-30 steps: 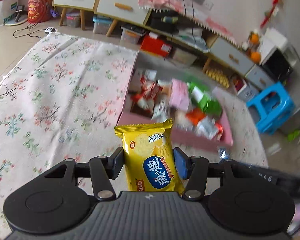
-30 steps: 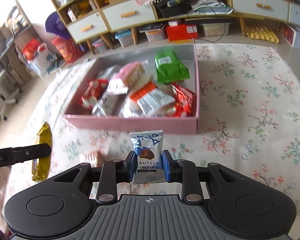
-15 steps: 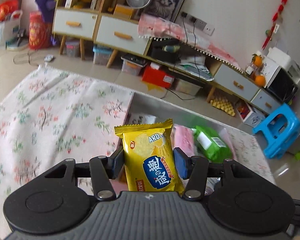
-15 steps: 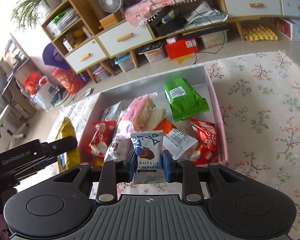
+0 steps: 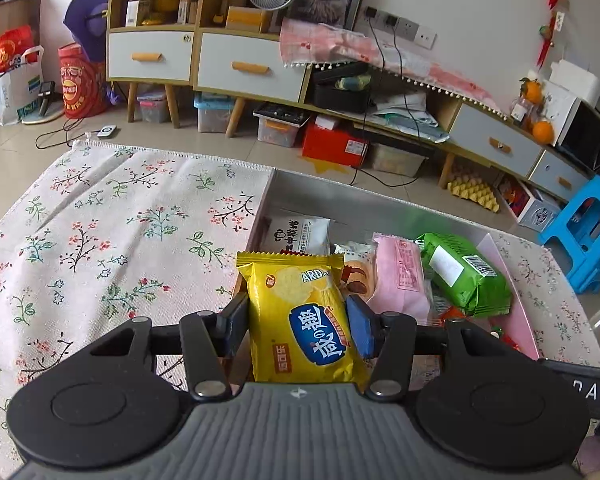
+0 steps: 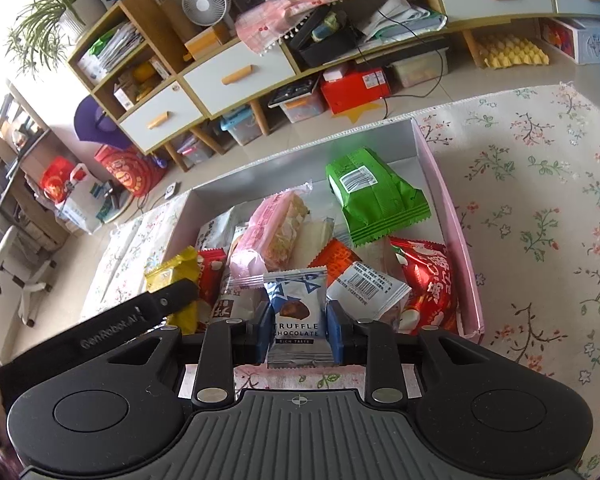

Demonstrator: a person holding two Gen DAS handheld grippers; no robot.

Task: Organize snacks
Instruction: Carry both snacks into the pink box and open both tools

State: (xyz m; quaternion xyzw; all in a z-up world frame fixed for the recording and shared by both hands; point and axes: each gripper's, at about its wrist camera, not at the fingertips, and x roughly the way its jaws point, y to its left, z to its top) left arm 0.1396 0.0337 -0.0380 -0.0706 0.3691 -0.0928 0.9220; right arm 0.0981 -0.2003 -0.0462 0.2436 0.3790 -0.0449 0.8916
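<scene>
My left gripper (image 5: pixel 298 322) is shut on a yellow cracker packet (image 5: pixel 300 312) and holds it over the near left corner of the pink snack box (image 5: pixel 508 280). My right gripper (image 6: pixel 296 330) is shut on a blue and silver truffle chocolate packet (image 6: pixel 296 308) at the box's near edge (image 6: pixel 466 248). The box holds several snacks: a green pack (image 6: pixel 374 196), a pink pack (image 6: pixel 272 228), a red pack (image 6: pixel 426 284). The left gripper with the yellow packet (image 6: pixel 172 276) also shows in the right wrist view.
The box lies on a floral rug (image 5: pixel 100 232). Low cabinets with drawers (image 5: pixel 248 68) and storage bins stand behind it. A blue plastic stool (image 5: pixel 584 232) stands at the right. A red box (image 6: pixel 354 86) sits under the shelf.
Both grippers have moved forward over the box with their packets still held. The left one came in from the rug to the box's left corner.
</scene>
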